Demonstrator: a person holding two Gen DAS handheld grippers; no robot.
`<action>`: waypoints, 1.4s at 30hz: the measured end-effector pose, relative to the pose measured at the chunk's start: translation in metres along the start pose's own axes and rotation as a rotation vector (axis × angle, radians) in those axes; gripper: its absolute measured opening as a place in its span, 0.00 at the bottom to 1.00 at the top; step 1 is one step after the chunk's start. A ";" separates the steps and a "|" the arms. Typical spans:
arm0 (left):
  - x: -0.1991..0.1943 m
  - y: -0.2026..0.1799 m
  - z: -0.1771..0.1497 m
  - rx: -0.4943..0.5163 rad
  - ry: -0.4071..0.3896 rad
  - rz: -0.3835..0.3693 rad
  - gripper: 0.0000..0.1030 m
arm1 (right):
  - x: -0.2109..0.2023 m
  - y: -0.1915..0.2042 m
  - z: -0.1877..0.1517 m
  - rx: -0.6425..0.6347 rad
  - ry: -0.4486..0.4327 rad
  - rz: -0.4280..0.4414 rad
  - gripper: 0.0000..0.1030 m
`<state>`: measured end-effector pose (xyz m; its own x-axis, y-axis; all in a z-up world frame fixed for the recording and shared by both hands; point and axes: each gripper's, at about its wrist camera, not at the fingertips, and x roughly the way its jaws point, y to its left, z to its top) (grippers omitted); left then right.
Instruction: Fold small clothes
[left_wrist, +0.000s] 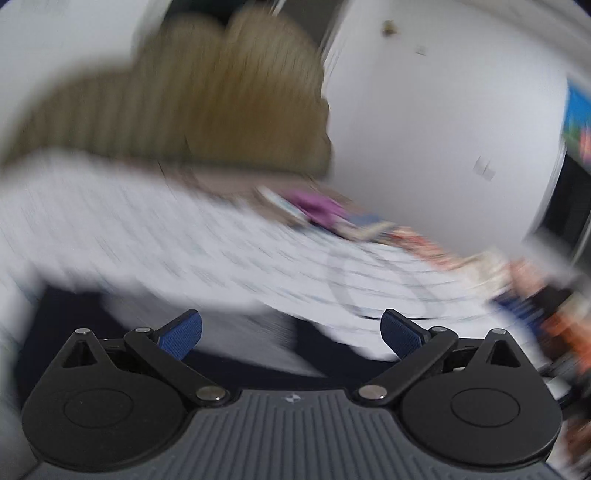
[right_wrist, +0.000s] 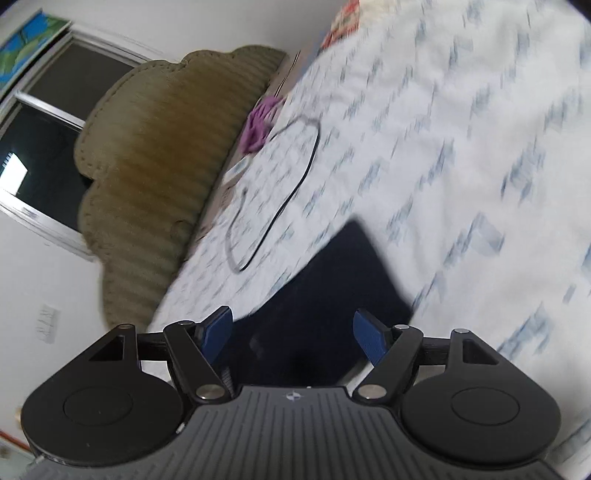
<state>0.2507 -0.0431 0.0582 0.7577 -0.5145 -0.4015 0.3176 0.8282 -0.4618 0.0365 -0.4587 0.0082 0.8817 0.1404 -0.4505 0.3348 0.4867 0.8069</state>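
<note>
Dark cloth (right_wrist: 325, 295) on bedsheet (right_wrist: 424, 147), at 12 o'clock, between wide-open right gripper (right_wrist: 293, 334) fingers; left gripper (left_wrist: 291, 334) wide, empty; no legible writing

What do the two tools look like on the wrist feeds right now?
Both look identical. The left tool and right tool each have two fingers faced with textured blue pads on black linkage bars joined by silver pins. Behind sit two round black discs flanking a grey ribbed body with a small white logo. No cables or sleeves show.
</note>
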 end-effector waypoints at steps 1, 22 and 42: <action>0.010 -0.007 -0.007 -0.083 0.036 -0.047 1.00 | 0.006 -0.003 -0.006 0.037 0.012 0.027 0.69; 0.193 -0.141 -0.104 -0.280 0.464 -0.254 1.00 | 0.001 -0.039 -0.034 0.305 -0.004 0.254 0.71; 0.212 -0.179 -0.122 0.062 0.484 -0.122 0.14 | -0.017 -0.062 -0.047 0.325 -0.025 0.279 0.73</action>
<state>0.2845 -0.3278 -0.0409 0.3660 -0.6404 -0.6752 0.4319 0.7596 -0.4864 -0.0149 -0.4505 -0.0518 0.9597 0.2055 -0.1918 0.1662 0.1358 0.9767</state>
